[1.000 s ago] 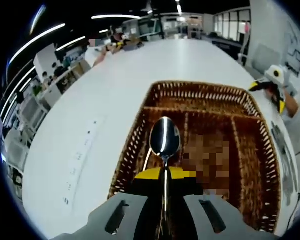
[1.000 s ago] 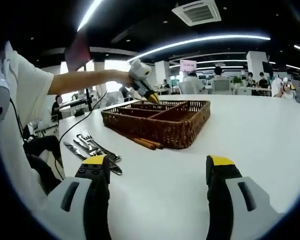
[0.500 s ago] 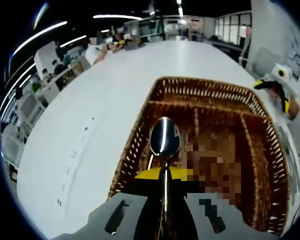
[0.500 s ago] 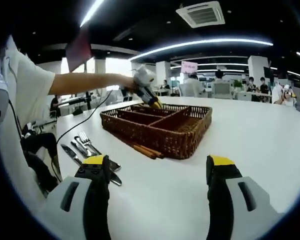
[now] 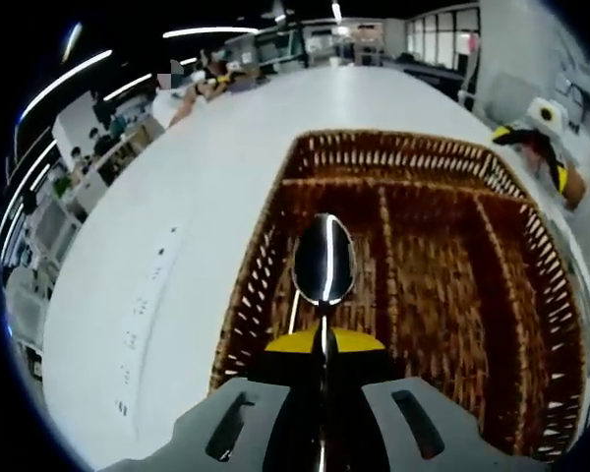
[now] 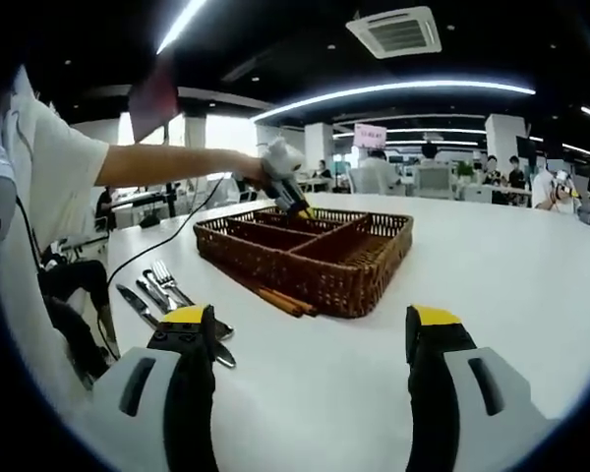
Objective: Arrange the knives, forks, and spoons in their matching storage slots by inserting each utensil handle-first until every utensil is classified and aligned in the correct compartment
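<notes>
One spoon (image 5: 324,260) sits clamped in your left gripper (image 5: 324,346), bowl forward, long axis running along the wicker tray's (image 5: 531,295) left slot directly beneath, while your right gripper (image 6: 310,339) hangs wide open, empty, near the loose cutlery (image 6: 172,291).

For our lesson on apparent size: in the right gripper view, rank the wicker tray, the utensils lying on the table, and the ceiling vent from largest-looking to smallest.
1. Wicker tray
2. Ceiling vent and utensils: alike in apparent size, and at different distances from the camera, so left unranked.
</notes>
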